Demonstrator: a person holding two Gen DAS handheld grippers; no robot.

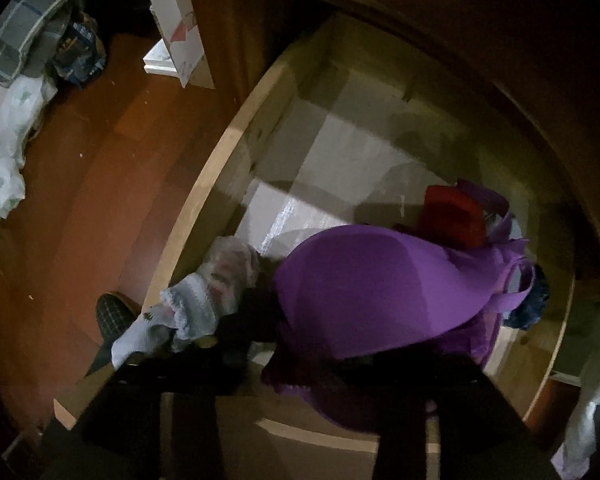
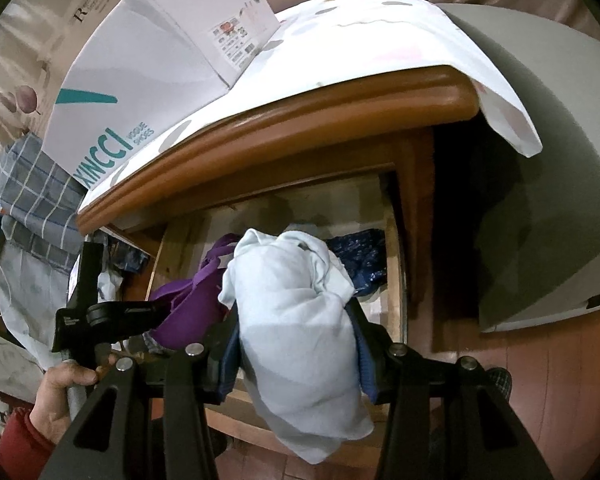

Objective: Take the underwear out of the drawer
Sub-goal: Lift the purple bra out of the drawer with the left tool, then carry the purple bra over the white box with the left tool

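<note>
The pale cloth point(image 2: 296, 328) is gripped by the right gripper point(image 2: 296, 356); the left gripper point(image 1: 312, 364), fingers apart, should be closed fully around the purple bra point(image 1: 364, 292) before lifting.

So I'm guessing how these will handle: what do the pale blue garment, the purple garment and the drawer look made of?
Pale blue garment: thin matte woven cloth, probably cotton; it bunches in soft folds. Purple garment: smooth, slightly glossy stretch knit, perhaps synthetic; taut, even surface. Drawer: pale unfinished-looking wood or plywood; grain is too dim to confirm.
</note>
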